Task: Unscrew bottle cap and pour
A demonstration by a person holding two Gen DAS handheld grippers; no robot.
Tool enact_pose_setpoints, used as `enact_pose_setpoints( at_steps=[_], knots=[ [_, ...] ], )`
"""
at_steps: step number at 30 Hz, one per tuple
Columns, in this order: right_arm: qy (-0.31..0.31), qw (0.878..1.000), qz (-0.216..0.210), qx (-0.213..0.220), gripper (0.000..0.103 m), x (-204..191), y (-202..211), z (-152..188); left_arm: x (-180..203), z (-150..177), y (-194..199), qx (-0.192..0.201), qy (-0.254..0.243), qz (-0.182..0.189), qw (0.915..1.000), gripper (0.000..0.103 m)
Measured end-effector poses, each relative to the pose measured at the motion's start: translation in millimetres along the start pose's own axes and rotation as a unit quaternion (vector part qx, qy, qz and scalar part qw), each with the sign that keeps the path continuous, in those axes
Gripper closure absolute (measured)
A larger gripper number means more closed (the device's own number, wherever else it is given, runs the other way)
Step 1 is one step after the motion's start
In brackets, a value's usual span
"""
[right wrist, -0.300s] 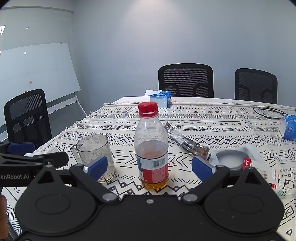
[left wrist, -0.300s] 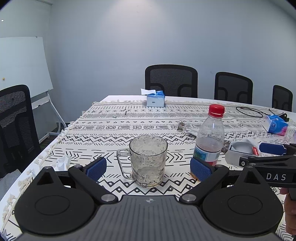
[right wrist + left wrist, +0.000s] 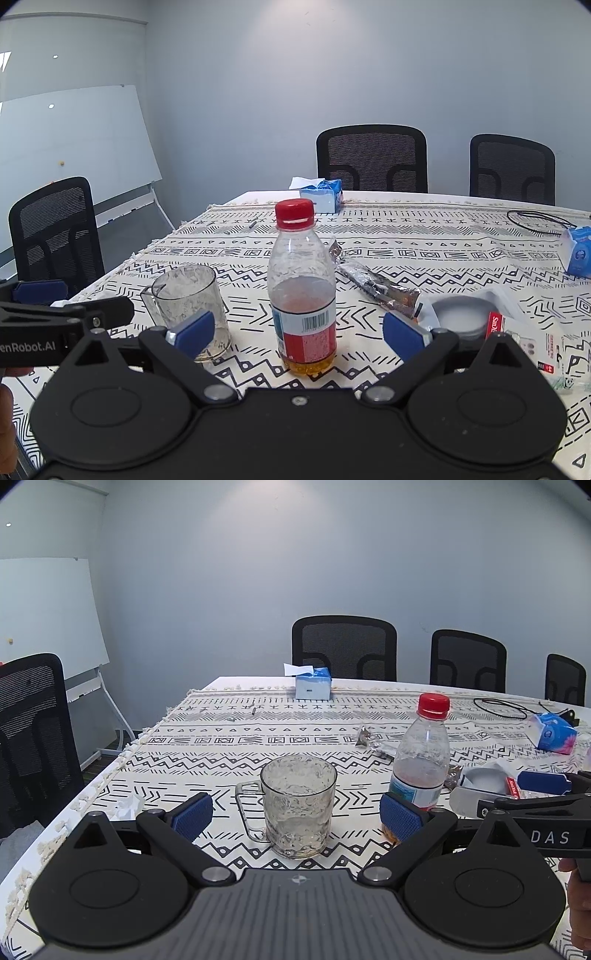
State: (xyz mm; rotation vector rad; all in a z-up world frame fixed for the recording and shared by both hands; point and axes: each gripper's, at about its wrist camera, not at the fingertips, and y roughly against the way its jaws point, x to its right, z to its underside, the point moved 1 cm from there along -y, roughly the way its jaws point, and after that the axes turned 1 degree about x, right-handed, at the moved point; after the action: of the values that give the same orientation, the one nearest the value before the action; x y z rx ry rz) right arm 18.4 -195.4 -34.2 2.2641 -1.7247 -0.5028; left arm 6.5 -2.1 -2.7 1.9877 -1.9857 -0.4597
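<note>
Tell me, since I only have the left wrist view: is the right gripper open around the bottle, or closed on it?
Observer: Open. The right wrist view shows the right gripper with its pads spread on either side of the bottle, touching neither side.
Operator: A pad hides the bottle's base from me. Is it standing on the table?
Observer: Yes, it stands upright on the tablecloth, with amber liquid showing below the label.
Operator: What is on the label side I can't see?
Observer: A barcode faces the right gripper.
</note>
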Motion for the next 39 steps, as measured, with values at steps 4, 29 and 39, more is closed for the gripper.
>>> enact_pose_setpoints(
  at_steps=[4,29,39],
  knots=[
    [0.000,1.000,0.002,0.001,0.004,0,2,0,1,0,1,0.005,0.000,0.001,1.0000,0.005],
    [-0.002,1.000,0.013,-0.004,0.004,-18,6,-10,8,1,1,0.021,-0.006,0.006,0.9997,0.005],
    [-0.005,1.000,0.016,-0.005,0.004,-16,2,-14,4,2,2,0.023,-0.009,0.003,0.9997,0.005]
  ],
)
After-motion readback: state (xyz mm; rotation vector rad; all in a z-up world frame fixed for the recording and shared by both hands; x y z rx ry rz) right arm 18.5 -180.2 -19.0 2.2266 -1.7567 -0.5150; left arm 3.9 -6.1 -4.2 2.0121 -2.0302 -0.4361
